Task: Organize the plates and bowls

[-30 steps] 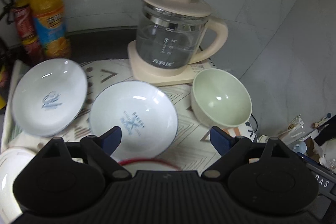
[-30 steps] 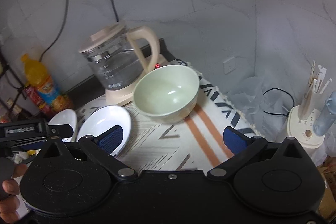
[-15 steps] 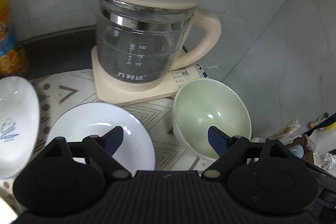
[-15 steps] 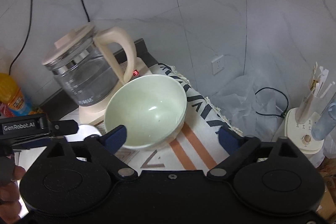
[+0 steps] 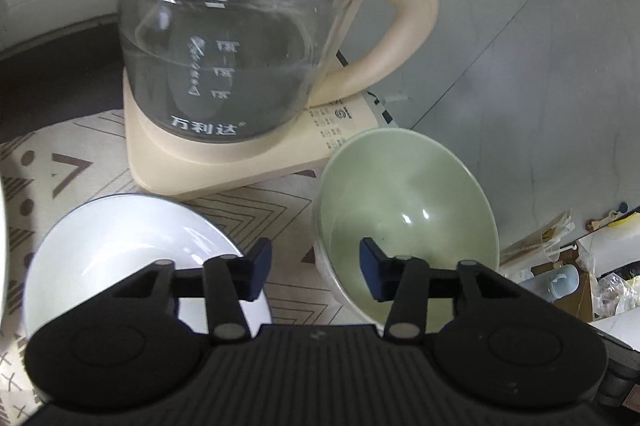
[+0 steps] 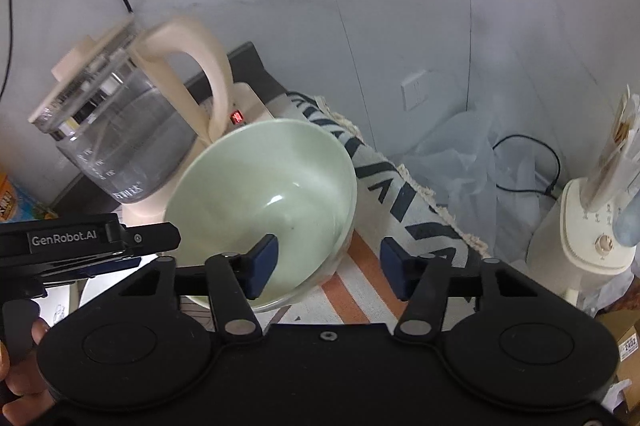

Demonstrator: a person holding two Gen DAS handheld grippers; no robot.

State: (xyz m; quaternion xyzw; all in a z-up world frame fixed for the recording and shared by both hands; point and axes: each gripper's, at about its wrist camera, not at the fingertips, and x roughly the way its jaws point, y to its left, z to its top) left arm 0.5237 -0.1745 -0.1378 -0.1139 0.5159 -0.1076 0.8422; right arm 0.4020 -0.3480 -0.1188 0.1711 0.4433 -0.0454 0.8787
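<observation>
A pale green bowl (image 5: 404, 210) stands on the patterned cloth, also in the right wrist view (image 6: 264, 194). My left gripper (image 5: 314, 276) is open and straddles the bowl's near left rim, its right finger inside the bowl. My right gripper (image 6: 326, 266) is open and straddles the bowl's right rim, its left finger inside. A white plate with a blue rim (image 5: 132, 250) lies left of the bowl, partly under my left finger. The left gripper's body (image 6: 80, 246) shows in the right wrist view.
A glass kettle with a cream handle (image 5: 224, 38) on its cream base (image 5: 240, 154) stands just behind the bowl and plate. The marble wall is close behind. The cloth's fringed edge (image 6: 440, 202) runs right of the bowl. A cream appliance (image 6: 592, 226) stands on the floor.
Both grippers have moved forward and down onto the green bowl, each now with one finger inside its rim. Their jaws have narrowed. The bowl looks a little tilted.
</observation>
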